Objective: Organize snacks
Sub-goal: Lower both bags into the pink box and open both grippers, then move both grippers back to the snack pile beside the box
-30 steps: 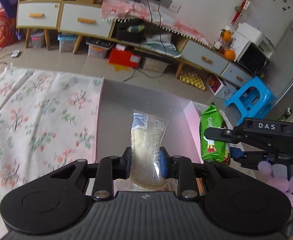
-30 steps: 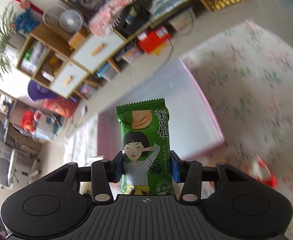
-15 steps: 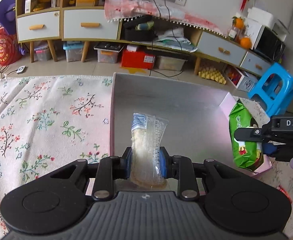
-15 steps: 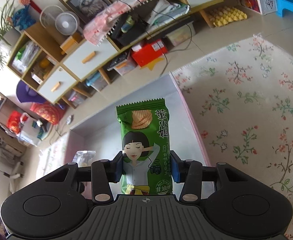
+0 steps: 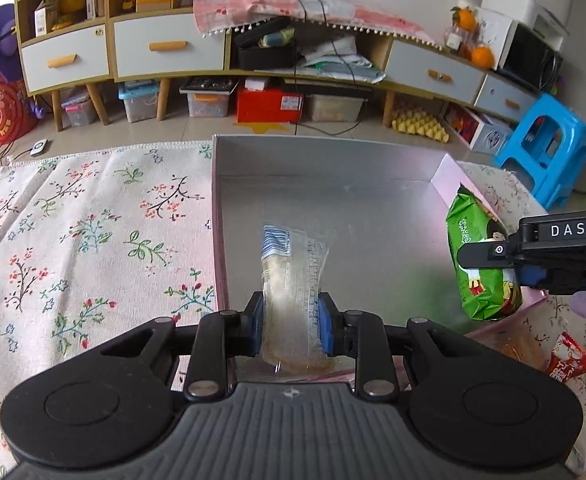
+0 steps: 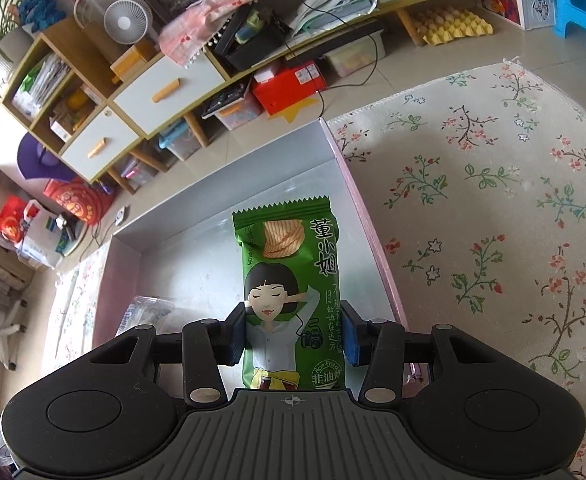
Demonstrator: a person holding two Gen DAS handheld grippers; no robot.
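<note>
Left wrist view: left gripper (image 5: 290, 330), jaws clenched on a clear packet (image 5: 293, 280), above the open pink box (image 5: 333, 168); green snack bag (image 5: 481, 272) at the box's right wall.

Right wrist view: right gripper (image 6: 293, 340), jaws grasping the green snack bag (image 6: 289, 292) upright over the box (image 6: 357, 200); clear packet (image 6: 149, 312) over the box's left side.

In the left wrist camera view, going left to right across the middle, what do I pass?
Floral cloth → box's left wall → clear snack packet held in the left gripper → green chip bag → right gripper.
</note>
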